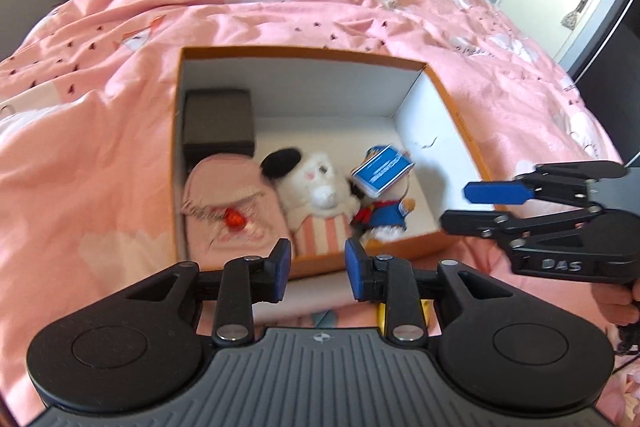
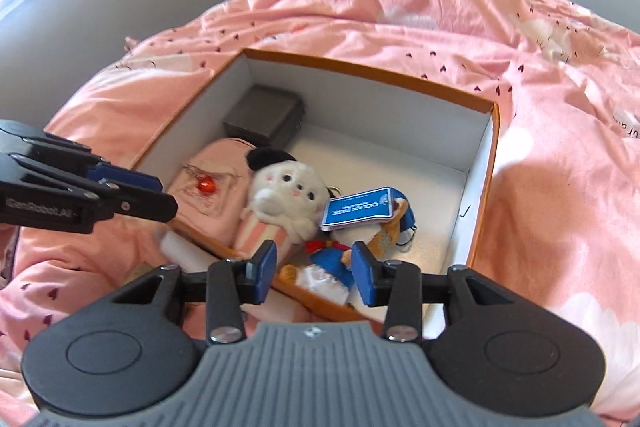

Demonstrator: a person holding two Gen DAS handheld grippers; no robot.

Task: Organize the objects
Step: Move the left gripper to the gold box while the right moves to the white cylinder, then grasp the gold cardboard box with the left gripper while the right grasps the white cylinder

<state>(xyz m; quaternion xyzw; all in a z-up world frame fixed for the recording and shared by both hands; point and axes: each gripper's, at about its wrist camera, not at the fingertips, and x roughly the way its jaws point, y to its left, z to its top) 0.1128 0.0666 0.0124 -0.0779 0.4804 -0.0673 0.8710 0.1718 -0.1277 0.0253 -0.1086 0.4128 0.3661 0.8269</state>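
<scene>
Two grippers, left [image 1: 316,269] and right [image 2: 316,275], hover with jaws apart and empty above an orange-rimmed box [image 1: 452,99] on a pink quilt [image 1: 100,107]. Only the right view makes the blue tag [image 2: 356,207] readable, apparently "Ocean Park", beside a white plush [image 2: 286,195].

Inside the orange-rimmed white cardboard box [image 2: 478,163] lie a grey cube case [image 2: 262,121], pink fabric pouch [image 2: 208,195], white plush dog [image 2: 282,203] and blue-tagged plush doll [image 2: 360,223], side by side.

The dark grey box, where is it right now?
The dark grey box sits inside the orange cardboard box, in its far left corner in the left wrist view, just behind the pink pouch.
</scene>
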